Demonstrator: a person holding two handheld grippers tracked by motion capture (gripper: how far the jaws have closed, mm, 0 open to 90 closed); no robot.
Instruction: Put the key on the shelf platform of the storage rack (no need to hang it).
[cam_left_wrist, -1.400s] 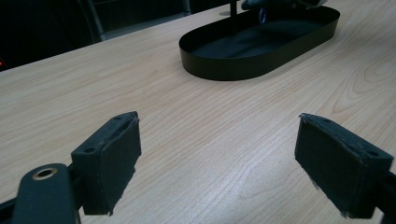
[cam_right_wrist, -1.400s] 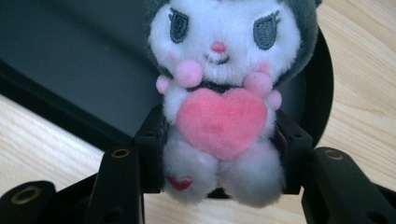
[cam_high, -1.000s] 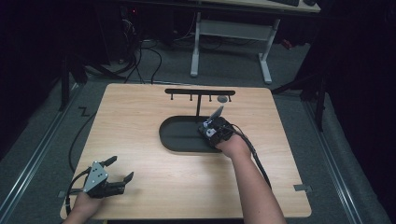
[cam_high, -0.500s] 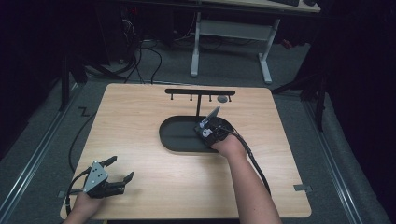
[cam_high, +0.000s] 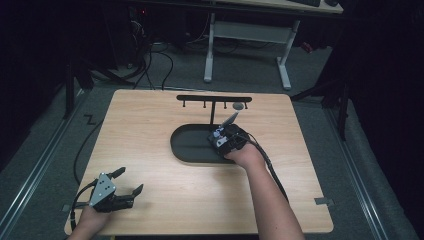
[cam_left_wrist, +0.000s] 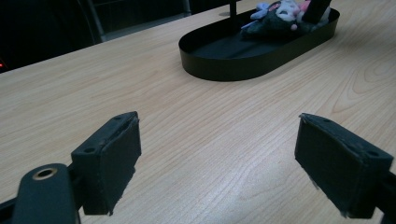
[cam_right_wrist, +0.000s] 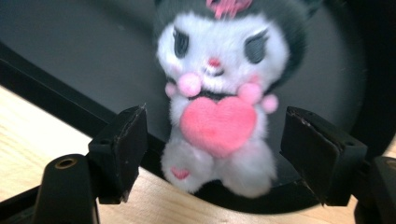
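We see the right gripper (cam_right_wrist: 212, 154), jaws spread, flanking a plush toy (cam_right_wrist: 219, 98) at the black tray's (cam_high: 190, 145) right end; the left gripper (cam_high: 122, 187), jaws spread, rests at the table's (cam_high: 150, 115) near-left corner.

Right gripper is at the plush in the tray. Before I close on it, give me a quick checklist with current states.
1. Right gripper open: ok, jaws stand wide apart.
2. Plush toy between the jaws: ok, roughly centred, gaps on both sides.
3. Pads touching the plush: not ok, neither touches yet.
4. Plush position: its feet hang over the black tray's rim onto the table; ok to grip.
5. Rack post behind the tray, clearance from the gripper: cannot tell.
6. Left gripper out of the way: ok, open, near the table's front-left corner.
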